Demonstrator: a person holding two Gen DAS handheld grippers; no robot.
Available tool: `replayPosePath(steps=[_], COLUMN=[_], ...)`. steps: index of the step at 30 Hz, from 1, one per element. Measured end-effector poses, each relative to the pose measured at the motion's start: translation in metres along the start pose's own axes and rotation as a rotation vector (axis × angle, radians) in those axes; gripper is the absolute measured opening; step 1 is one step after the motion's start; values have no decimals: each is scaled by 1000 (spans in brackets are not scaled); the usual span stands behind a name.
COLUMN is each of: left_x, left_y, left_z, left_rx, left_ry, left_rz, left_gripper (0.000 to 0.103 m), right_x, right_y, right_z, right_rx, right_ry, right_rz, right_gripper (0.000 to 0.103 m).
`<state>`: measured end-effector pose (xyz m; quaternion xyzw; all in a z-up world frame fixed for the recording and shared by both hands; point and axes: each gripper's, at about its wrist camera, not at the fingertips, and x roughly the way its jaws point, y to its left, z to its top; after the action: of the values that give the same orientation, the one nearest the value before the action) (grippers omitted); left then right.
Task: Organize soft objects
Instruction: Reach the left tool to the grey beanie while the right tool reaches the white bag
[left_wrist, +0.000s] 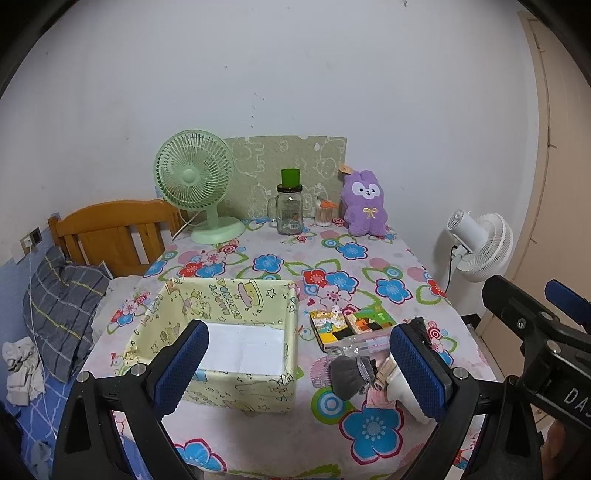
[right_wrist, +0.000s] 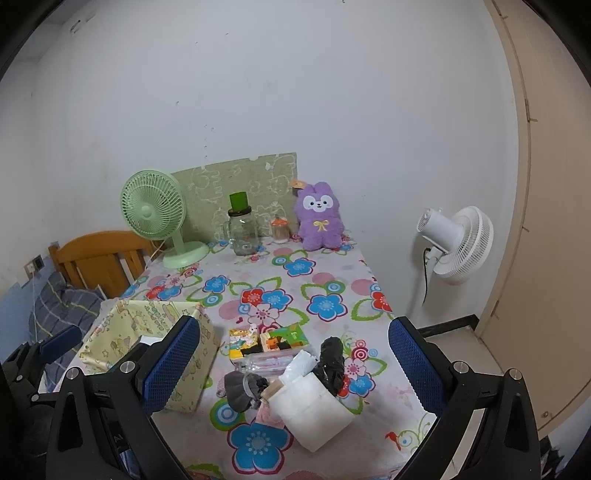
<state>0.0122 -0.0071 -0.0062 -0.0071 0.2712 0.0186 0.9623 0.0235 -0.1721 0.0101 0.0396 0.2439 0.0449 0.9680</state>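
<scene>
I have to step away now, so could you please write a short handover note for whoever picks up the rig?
Left gripper: open, empty, over the near table edge.
Right gripper: open, empty, above the soft pile.
Yellow fabric box: left on the table, only a white liner visible inside.
Soft pile to its right: grey sock, white folded cloth, black item, pink piece.
Purple plush stands at the back by the wall.
Done: nothing in the box yet.
Left: move the soft things into the box.

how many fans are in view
2: a mint green plastic desk fan at the table's back left corner, and a white pedestal fan on the floor right of the table.
</scene>
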Motion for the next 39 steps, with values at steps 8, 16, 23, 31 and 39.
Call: replayPosePath(steps=[8, 16, 23, 31, 39], left_x=[12, 27, 46, 64, 81], left_y=[-8, -18, -27, -38, -46], left_z=[-4, -16, -26, -42, -57], left_rx=[24, 17, 19, 40, 64], left_ry=[18, 34, 78, 108, 151], left_rz=[0, -25, -60, -80, -84], left_gripper=[99, 99, 99, 99, 99], right_x=[9, 29, 46, 64, 86], right_y=[-2, -7, -12, -20, -25], right_z=[-2, -13, -29, -45, -63], right_rx=[3, -13, -34, -33, -22], right_ry=[9, 34, 61, 100, 159], right_rz=[-4, 10, 15, 30, 42], right_gripper=[103, 99, 97, 96, 96])
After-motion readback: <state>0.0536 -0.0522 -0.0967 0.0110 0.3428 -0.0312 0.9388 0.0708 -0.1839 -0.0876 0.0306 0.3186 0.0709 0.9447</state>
